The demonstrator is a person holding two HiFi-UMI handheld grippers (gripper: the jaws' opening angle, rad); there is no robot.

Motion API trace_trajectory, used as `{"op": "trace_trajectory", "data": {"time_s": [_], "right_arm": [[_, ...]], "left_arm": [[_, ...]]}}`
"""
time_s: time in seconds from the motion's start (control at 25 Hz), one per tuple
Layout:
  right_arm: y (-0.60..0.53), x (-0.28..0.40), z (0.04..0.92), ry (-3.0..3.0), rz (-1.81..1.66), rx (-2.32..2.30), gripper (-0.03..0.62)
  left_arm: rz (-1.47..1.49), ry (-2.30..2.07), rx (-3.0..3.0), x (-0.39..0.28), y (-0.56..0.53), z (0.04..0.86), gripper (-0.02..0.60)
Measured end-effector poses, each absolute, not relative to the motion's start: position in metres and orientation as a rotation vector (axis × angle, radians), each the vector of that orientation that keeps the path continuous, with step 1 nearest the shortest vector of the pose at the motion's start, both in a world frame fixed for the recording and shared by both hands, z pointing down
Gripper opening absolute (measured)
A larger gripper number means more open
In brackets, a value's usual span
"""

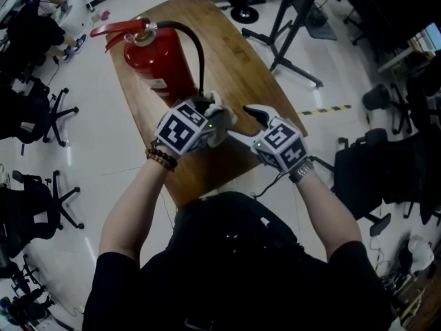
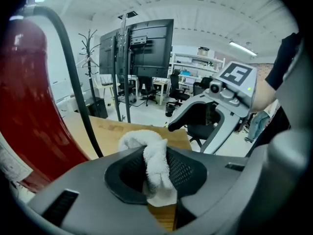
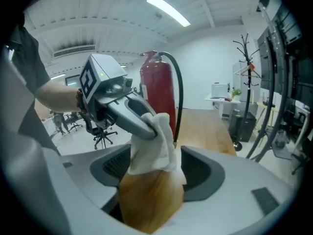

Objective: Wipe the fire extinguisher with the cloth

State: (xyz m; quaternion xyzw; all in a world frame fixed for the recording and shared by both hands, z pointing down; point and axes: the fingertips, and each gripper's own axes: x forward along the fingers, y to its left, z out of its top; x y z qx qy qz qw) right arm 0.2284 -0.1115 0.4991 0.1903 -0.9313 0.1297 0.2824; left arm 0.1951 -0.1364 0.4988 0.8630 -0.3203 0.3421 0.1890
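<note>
White cloth (image 2: 155, 163) is clamped in left gripper (image 1: 210, 116). Its tail is hung between the wide-apart, released jaws of right gripper (image 1: 241, 124), at 3 o'clock. Red fire extinguisher (image 1: 157, 66) is stood upright on wooden table (image 1: 238, 61), at 11 o'clock beyond left gripper.

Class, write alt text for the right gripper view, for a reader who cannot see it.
The left gripper holds a white cloth, which hangs between the open jaws of the right gripper. Behind it, a red fire extinguisher stands on a wooden table.
</note>
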Motion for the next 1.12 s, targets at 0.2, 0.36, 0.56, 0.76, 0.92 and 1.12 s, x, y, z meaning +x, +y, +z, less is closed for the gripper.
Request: {"op": "trace_trajectory", "data": {"time_s": [0.2, 0.36, 0.56, 0.76, 0.92, 1.12], "right_arm": [[-0.102, 0.211, 0.48, -2.528, 0.259, 0.305, 0.396], [-0.086, 0.196, 0.465, -2.532, 0.204, 0.113, 0.396], [-0.073, 0.179, 0.458, -2.536, 0.132, 0.045, 0.294], [-0.063, 0.159, 0.443, -2.585, 0.102, 0.094, 0.175], [-0.065, 0.15, 0.432, -2.585, 0.048, 0.212, 0.141], [-0.085, 0.147, 0.419, -2.573, 0.024, 0.436, 0.138]], "left_arm": [[0.872, -0.771, 2.5, 0.203, -0.112, 0.453, 0.089], [0.83, -0.655, 2.578, 0.203, -0.091, 0.422, 0.088], [0.791, -0.575, 2.632, 0.199, -0.071, 0.404, 0.087], [0.764, -0.597, 2.67, 0.18, -0.064, 0.389, 0.089], [0.761, -0.673, 2.692, 0.156, -0.063, 0.376, 0.11], [0.679, -0.745, 2.734, 0.119, -0.061, 0.349, 0.141]]}}
